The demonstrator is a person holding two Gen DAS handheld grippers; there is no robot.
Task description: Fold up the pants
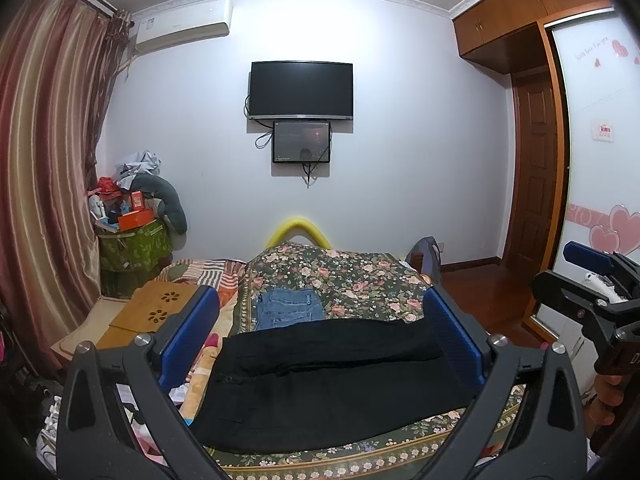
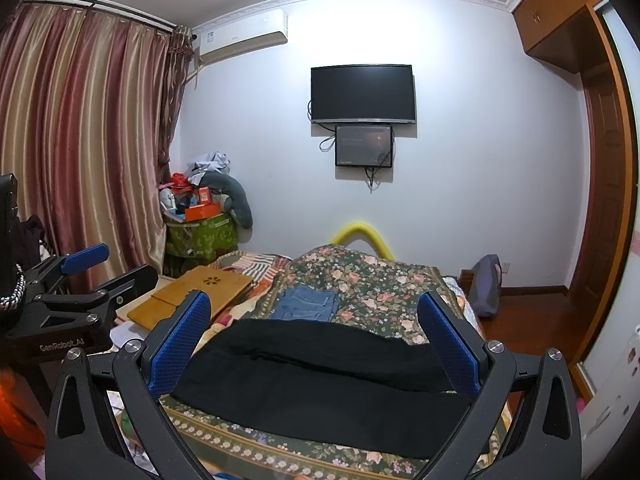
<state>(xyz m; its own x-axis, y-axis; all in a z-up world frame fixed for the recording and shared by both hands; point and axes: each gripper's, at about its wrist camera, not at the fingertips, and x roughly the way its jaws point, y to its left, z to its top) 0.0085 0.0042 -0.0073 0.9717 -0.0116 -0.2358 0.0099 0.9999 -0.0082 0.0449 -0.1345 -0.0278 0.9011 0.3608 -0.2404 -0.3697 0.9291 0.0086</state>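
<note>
**Black pants laid across the floral bed, both grippers spread wide above them**

The black pants (image 1: 332,380) lie flat across the near end of the bed, a matte, soft cloth with a lengthwise fold ridge; a button shows near their left end. Under them is a floral bedspread (image 1: 352,276) with pink roses on dark green and a patterned border. Farther on lies a folded piece of blue denim (image 1: 289,307).

The left gripper (image 1: 320,344) is released, its blue textured pads wide apart and holding nothing. The right gripper (image 2: 320,344) is likewise released and empty.

A slotted wooden board (image 2: 192,296) rests at the bed's left. On the far white wall hang a dark television (image 1: 301,90) and a smaller screen (image 1: 302,142). Striped satin curtains (image 2: 80,140) hang at left; wooden wardrobes (image 1: 520,12) stand at right.
</note>
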